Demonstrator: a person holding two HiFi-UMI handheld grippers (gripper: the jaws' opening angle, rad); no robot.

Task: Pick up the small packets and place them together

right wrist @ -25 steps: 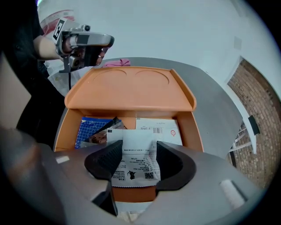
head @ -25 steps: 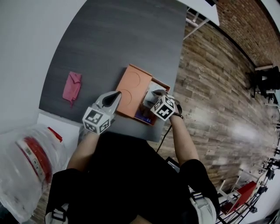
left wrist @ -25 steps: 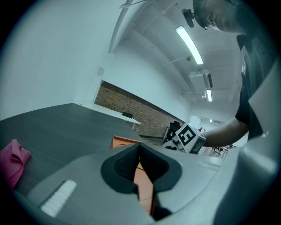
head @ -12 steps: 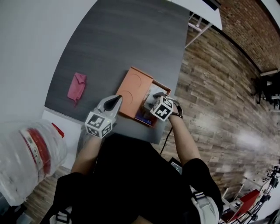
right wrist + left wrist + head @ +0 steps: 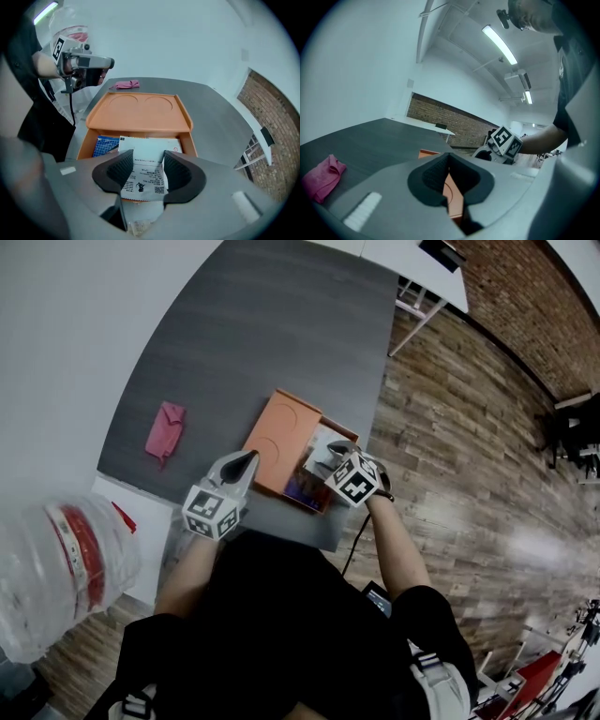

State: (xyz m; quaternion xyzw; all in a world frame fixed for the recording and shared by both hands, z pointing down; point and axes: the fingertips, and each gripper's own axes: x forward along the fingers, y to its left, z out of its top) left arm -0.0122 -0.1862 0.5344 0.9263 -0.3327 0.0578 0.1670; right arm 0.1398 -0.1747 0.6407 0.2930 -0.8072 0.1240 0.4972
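The right gripper (image 5: 143,161), at lower centre of its view, has just been closing its jaws and grips a white printed packet (image 5: 143,180) over the open orange box (image 5: 84,140). A blue packet (image 5: 104,144) lies inside the box. The left gripper (image 5: 449,157) has its jaws closed and empty above the bench (image 5: 244,343).

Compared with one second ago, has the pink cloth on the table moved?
No. The pink cloth lies in the same place on the grey table, between its left edge and the orange box; only the camera has shifted.
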